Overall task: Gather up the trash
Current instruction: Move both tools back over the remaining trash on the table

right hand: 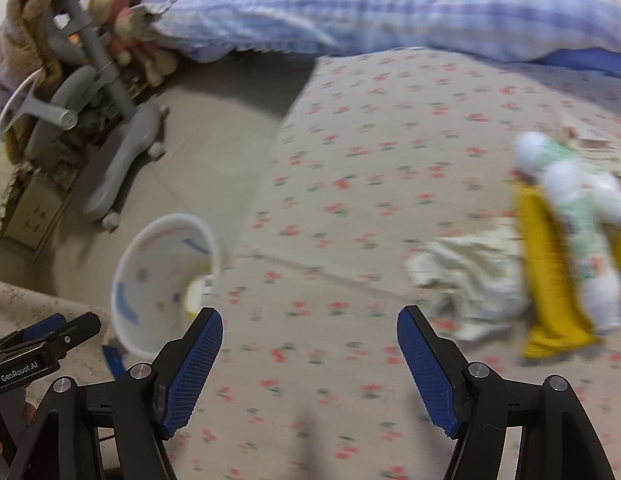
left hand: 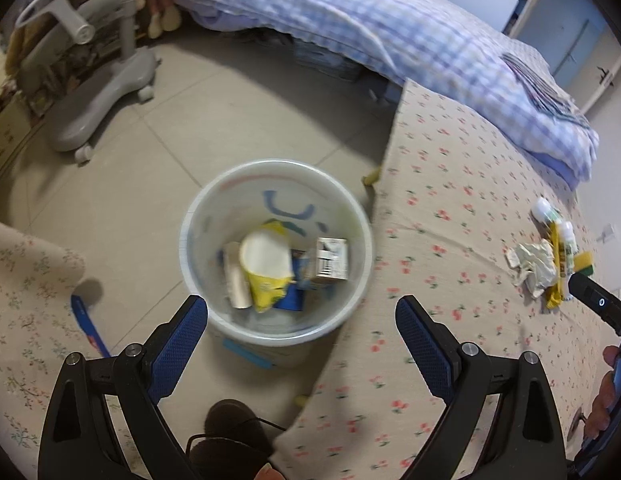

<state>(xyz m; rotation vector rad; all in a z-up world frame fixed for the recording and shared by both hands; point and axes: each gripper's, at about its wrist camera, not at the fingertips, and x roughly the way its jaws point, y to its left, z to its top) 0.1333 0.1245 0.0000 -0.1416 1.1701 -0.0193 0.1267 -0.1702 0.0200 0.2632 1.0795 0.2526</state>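
On the floor at the left, just off the bed's point(left hand: 450, 200) near edge, stands the white bin point(left hand: 276, 254). It already holds a yellow wrapper, a small carton and other scraps. The left claw point(left hand: 301, 320) hangs over the bin with its jaws wide apart and nothing between them.

Further right, the right claw point(right hand: 309, 334) is over the flowered sheet, jaws also apart and empty; both views are smeared by motion.

Toward the bed's right edge lies what remains to be collected, bunched together: a crumpled tissue point(right hand: 470, 280), a yellow wrapper point(right hand: 550, 272) just beside it, and two small white-capped bottles point(right hand: 578, 216) lying partly on that wrapper. A yellow-and-green sponge point(left hand: 584, 263) sits against them.

As I judge it, the step in hand is reaching for the next piece. The right claw should go right to the tissue, the nearest item, come down astride it, close, and carry it left to the bin.
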